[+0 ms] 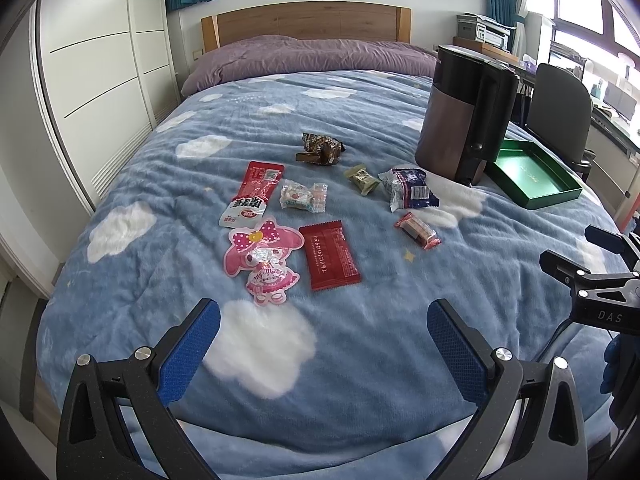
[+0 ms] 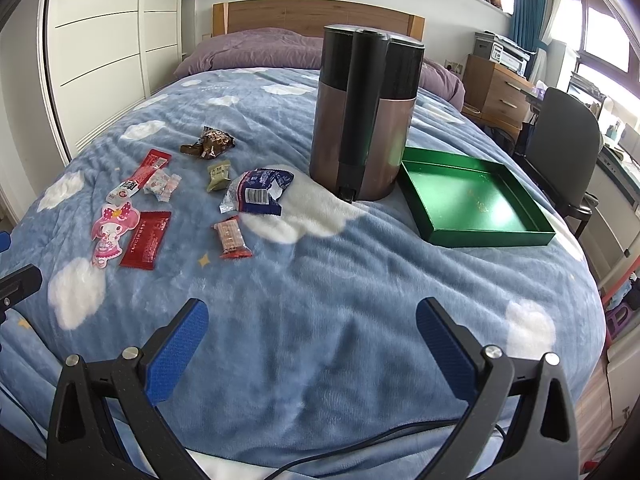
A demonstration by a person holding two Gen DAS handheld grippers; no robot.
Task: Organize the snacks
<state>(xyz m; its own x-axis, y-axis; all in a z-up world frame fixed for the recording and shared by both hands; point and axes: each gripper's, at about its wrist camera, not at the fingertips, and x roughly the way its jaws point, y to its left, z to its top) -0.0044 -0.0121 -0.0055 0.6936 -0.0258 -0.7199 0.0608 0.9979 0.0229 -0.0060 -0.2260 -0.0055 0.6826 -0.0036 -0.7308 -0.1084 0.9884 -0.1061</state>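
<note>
Snacks lie scattered on the bed, left of the empty green tray. Both grippers, left and right, hover wide open, holding nothing. Wrappers look light, thin and slippery, so pinching a crimped end should hold best.

Snacks spread on the bed at frame left, tall pot upper middle, tray just right of it

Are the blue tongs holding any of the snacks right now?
No. The left tongs and right tongs are both open and empty; every snack lies on the blue cloud-print blanket.
</note>
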